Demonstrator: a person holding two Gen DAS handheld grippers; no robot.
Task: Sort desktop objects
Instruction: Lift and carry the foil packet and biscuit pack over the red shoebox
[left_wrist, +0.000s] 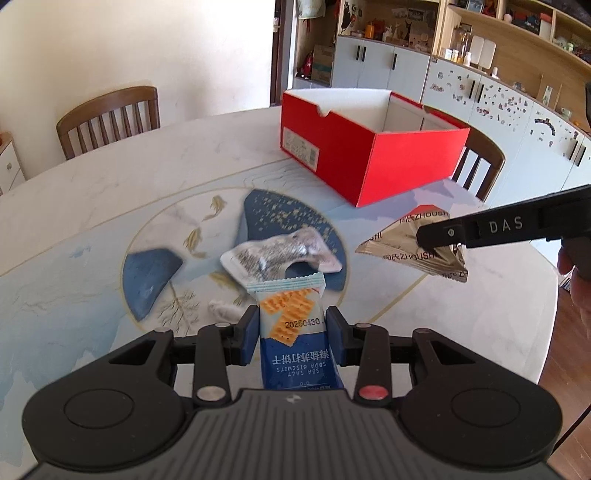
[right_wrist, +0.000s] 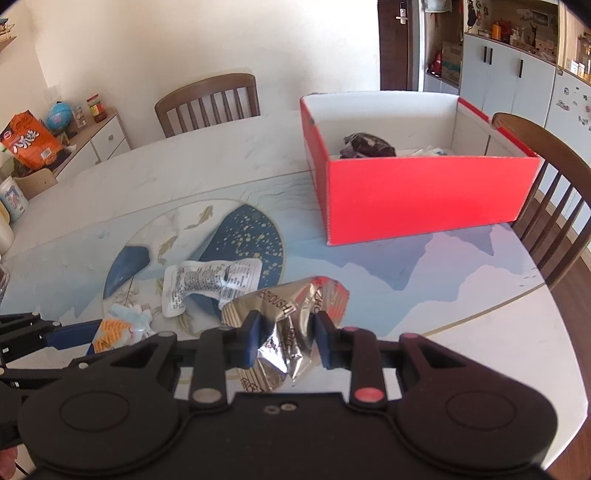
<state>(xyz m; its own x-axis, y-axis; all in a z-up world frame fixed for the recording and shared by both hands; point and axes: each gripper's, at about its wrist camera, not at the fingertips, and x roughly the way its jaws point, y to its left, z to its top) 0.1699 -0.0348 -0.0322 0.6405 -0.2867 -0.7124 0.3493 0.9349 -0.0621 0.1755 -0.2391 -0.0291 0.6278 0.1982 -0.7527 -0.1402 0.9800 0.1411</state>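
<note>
My left gripper (left_wrist: 291, 334) is shut on a blue and white soda biscuit packet (left_wrist: 291, 325), lifted above the table. My right gripper (right_wrist: 286, 338) is shut on a crumpled silver foil snack wrapper (right_wrist: 291, 314), also held off the table; the same wrapper (left_wrist: 410, 247) shows at the right of the left wrist view. A white printed pouch (left_wrist: 280, 254) (right_wrist: 210, 284) lies on the table's blue pattern. The open red box (left_wrist: 369, 147) (right_wrist: 417, 195) stands at the far side and holds a dark wrapper (right_wrist: 367, 146) and some pale packets.
A small white scrap (left_wrist: 223, 310) lies near the pouch. Wooden chairs (left_wrist: 110, 118) (right_wrist: 546, 192) stand at the far and right edges of the round table (left_wrist: 110, 206). A side cabinet with snacks (right_wrist: 33, 144) is at the left, cupboards behind the box.
</note>
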